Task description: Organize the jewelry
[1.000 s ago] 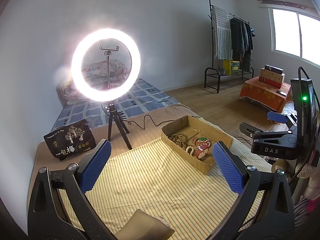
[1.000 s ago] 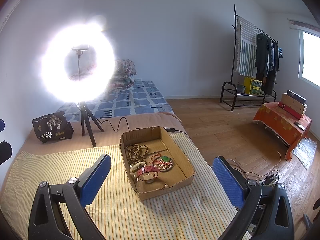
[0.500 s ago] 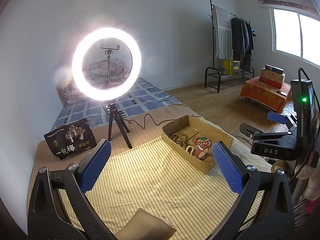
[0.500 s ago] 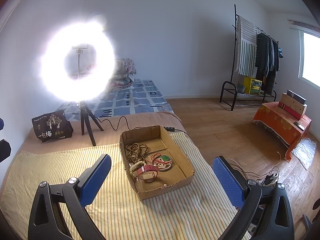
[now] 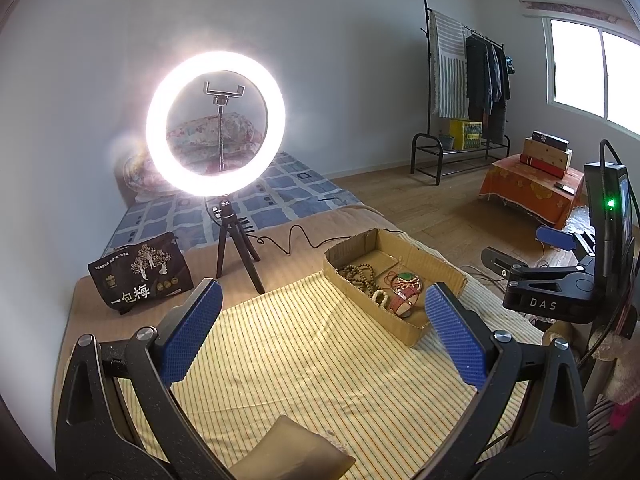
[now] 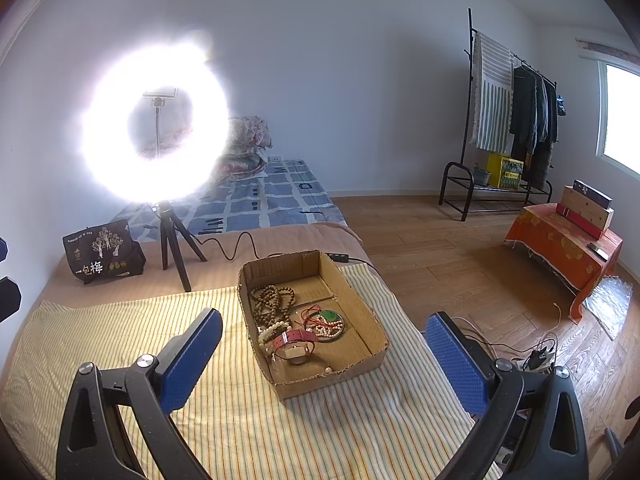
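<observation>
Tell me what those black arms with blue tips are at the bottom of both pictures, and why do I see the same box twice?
Those are two grabbing tools, like big tongs. A person holds one in each hand, and each tool has a small camera that looks forward along its two fingers. So one picture comes from the left gripper and the other from the right gripper. That is why the cardboard box shows twice, from two sides.

The blue parts are soft pads for gripping. Both tools are wide open and hold nothing.

The box sits on a yellow striped cloth. Inside lie brown bead strings, a red strap and a green pendant. Behind stand a bright ring light on a tripod and a black bag.
</observation>
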A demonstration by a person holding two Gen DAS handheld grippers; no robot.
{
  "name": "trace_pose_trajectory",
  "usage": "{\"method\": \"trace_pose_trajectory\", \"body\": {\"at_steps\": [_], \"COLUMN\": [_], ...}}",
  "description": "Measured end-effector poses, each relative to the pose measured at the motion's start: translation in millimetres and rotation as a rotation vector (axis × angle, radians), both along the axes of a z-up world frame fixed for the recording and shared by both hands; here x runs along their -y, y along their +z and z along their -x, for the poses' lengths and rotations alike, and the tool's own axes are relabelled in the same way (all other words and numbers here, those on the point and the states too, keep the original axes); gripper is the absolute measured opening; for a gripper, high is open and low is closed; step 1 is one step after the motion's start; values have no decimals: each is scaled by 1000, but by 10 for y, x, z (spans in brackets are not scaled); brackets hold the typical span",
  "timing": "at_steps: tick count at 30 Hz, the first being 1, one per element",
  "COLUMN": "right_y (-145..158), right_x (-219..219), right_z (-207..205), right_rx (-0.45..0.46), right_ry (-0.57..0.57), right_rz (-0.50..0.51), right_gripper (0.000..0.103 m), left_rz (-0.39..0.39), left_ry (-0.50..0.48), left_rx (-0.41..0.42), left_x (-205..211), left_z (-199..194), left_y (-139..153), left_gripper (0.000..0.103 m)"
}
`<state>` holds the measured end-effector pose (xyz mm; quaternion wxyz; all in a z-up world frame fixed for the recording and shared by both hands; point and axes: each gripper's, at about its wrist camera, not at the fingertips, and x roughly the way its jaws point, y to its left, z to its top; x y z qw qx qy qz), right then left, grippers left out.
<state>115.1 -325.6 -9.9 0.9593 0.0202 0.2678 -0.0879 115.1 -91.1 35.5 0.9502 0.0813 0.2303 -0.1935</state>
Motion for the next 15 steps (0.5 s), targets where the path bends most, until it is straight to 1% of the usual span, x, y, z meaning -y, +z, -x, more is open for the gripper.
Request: {"method": "trace_pose_trajectory", "body": {"at_steps": [10,15], "right_y": [-11,-11], "right_x": [-1,-2], "right_z": [11,9], "right_rx": [-1,-2], "right_ry": [-2,-2], "right_rz": [2,1], "right_gripper": [103,103], "left_rz": [2,-9], "left_ry": [0,23], "left_rx": [-2,18], "left_x": [-6,30], "left_z": [-5,40], "left_y": [0,-28], "left_gripper": [103,103]}}
